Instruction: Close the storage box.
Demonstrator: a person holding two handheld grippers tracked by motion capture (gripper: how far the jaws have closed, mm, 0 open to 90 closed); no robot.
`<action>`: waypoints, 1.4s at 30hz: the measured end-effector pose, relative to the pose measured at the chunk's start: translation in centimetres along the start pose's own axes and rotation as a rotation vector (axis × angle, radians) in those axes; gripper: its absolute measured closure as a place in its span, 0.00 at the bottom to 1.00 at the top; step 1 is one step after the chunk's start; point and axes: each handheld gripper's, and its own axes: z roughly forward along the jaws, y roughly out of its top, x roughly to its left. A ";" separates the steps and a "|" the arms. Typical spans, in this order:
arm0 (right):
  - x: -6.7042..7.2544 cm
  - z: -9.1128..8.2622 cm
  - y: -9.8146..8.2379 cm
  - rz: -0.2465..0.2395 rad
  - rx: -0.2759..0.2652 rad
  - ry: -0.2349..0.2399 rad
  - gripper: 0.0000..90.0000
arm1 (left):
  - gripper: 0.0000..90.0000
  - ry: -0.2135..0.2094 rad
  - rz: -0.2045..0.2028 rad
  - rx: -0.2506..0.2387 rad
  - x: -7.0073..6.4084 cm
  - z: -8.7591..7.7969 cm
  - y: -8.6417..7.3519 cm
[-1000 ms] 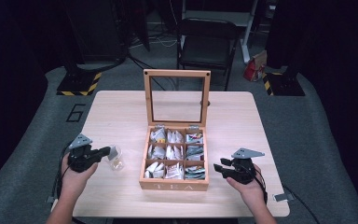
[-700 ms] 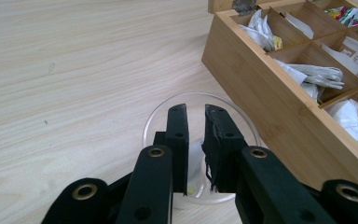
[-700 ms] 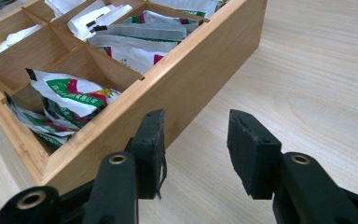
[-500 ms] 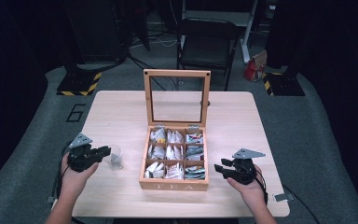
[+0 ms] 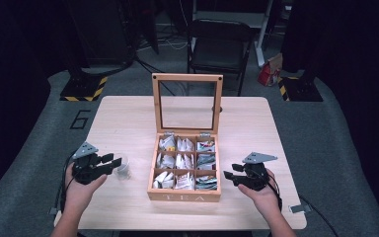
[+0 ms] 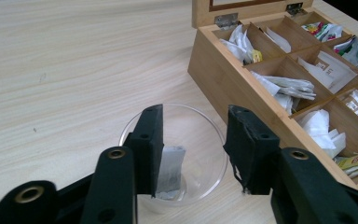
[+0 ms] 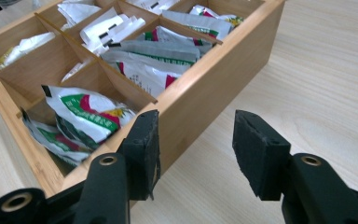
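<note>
Small white paper tea sachet [image 6: 170, 171] inside clear glass bowl [image 6: 200, 140] on table [image 6: 65, 70], left of wooden tea box [image 6: 223, 88]. Light, limp, crushable; pinch by top edge. Left gripper [image 6: 193, 140] just opening, jaws apart, gripping nothing. Right gripper [image 7: 196, 144] just opening, empty.

The table [image 5: 128, 118] was lit evenly from above, while the room around it stayed very dark. The high view was soft and a little blurred. Both gripper views were brighter, with the nearest black jaws slightly unsharp.
</note>
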 end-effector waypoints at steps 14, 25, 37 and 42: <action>-0.3 -0.5 3.3 -0.052 0.020 0.014 0.45 | 0.49 -0.023 -0.004 0.003 -1.3 1.3 1.4; -1.3 -0.9 5.3 -0.051 0.008 -0.001 0.42 | 0.48 -0.050 0.015 0.020 -2.3 2.2 2.1; -1.9 -0.5 8.2 -0.082 0.019 0.010 0.41 | 0.48 -0.065 0.016 0.022 -2.6 2.4 1.8; -2.6 0.1 9.1 -0.066 0.020 0.017 0.42 | 0.48 -0.070 0.027 0.024 -3.0 2.5 1.6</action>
